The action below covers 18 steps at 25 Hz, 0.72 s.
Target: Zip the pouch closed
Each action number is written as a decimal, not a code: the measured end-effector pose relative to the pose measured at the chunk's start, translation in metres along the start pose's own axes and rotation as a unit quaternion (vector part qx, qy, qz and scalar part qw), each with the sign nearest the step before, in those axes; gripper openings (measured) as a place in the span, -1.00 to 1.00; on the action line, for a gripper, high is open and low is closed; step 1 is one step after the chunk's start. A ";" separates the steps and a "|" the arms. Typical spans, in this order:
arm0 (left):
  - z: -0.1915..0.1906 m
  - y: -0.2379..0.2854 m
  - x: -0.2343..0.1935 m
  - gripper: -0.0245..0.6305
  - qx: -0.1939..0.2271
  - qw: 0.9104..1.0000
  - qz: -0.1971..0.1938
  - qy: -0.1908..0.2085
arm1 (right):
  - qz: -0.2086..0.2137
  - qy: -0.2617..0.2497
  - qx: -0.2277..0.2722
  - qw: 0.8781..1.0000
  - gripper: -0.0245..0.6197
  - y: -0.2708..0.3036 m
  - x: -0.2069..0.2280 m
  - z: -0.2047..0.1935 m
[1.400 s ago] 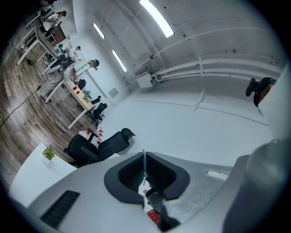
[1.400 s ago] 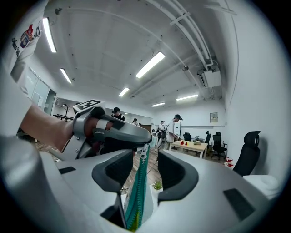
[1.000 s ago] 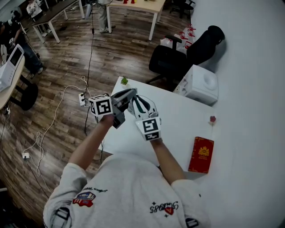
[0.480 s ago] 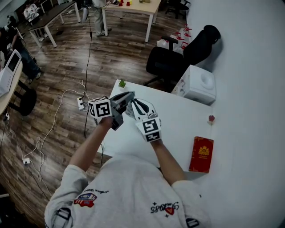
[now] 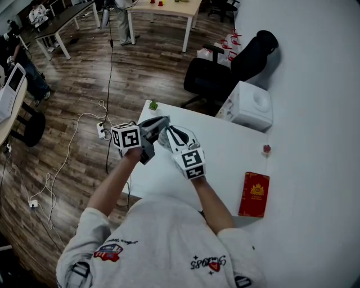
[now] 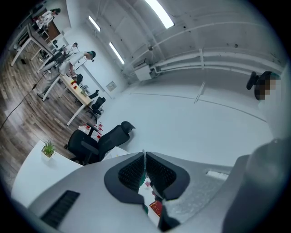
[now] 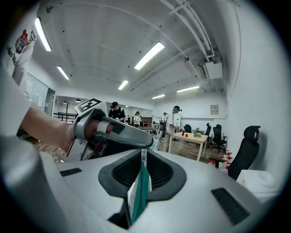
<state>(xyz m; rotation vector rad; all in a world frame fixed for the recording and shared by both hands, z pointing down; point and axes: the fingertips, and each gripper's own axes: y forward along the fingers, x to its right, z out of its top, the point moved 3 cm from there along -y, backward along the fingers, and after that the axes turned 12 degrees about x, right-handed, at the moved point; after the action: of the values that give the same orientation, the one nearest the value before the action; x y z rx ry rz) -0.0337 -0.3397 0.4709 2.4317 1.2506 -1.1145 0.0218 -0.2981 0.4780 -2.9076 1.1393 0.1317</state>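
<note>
The left hand-held gripper is pressed together on a thin edge of the pouch. The right hand-held gripper pinches its teal zip line. Both forearms reach forward from the chest, gripper tips meeting above the white tabletop.

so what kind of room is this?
Probably an open-plan office or lab: a black office chair, desks at the back, and cables trailing across the wood floor.
</note>
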 end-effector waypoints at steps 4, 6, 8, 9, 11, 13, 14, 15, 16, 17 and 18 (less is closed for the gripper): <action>0.000 0.003 -0.001 -0.87 -0.003 1.000 -0.001 0.002 | -0.002 0.002 -0.001 1.000 -0.80 -0.001 0.003 0.001; -0.002 0.005 -0.002 -0.87 -0.006 1.000 -0.001 0.002 | -0.003 0.005 -0.003 1.000 -0.80 -0.002 0.005 0.000; -0.005 0.004 -0.002 -0.87 -0.010 1.000 0.000 0.002 | -0.005 0.010 -0.005 1.000 -0.80 -0.005 0.004 -0.003; -0.007 0.004 -0.002 -0.87 -0.012 1.000 0.001 0.002 | -0.005 0.011 -0.006 1.000 -0.80 -0.006 0.004 -0.004; -0.009 0.004 -0.002 -0.87 -0.014 1.000 0.003 0.004 | -0.005 0.012 -0.007 1.000 -0.80 -0.008 0.004 -0.005; -0.011 0.005 -0.002 -0.87 -0.015 1.000 0.002 0.004 | -0.004 0.011 -0.007 1.000 -0.80 -0.010 0.005 -0.006; -0.012 0.005 -0.002 -0.87 -0.015 1.000 0.000 0.003 | -0.003 0.011 -0.007 1.000 -0.80 -0.010 0.006 -0.007; -0.012 0.006 -0.002 -0.87 -0.016 1.000 -0.002 0.002 | -0.002 0.011 -0.007 1.000 -0.80 -0.010 0.006 -0.007; -0.012 0.006 -0.003 -0.87 -0.017 1.000 -0.002 0.001 | -0.001 0.011 -0.008 1.000 -0.81 -0.010 0.006 -0.008; -0.012 0.006 -0.003 -0.87 -0.019 1.000 -0.002 0.000 | -0.001 0.012 -0.009 1.000 -0.80 -0.010 0.006 -0.008; -0.012 0.006 -0.003 -0.87 -0.020 1.000 -0.002 0.000 | 0.000 0.012 -0.010 1.000 -0.81 -0.011 0.006 -0.008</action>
<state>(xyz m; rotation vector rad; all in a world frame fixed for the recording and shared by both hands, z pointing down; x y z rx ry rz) -0.0239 -0.3391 0.4806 2.4020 1.2658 -1.0795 0.0336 -0.2945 0.4852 -2.9360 1.1473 0.1083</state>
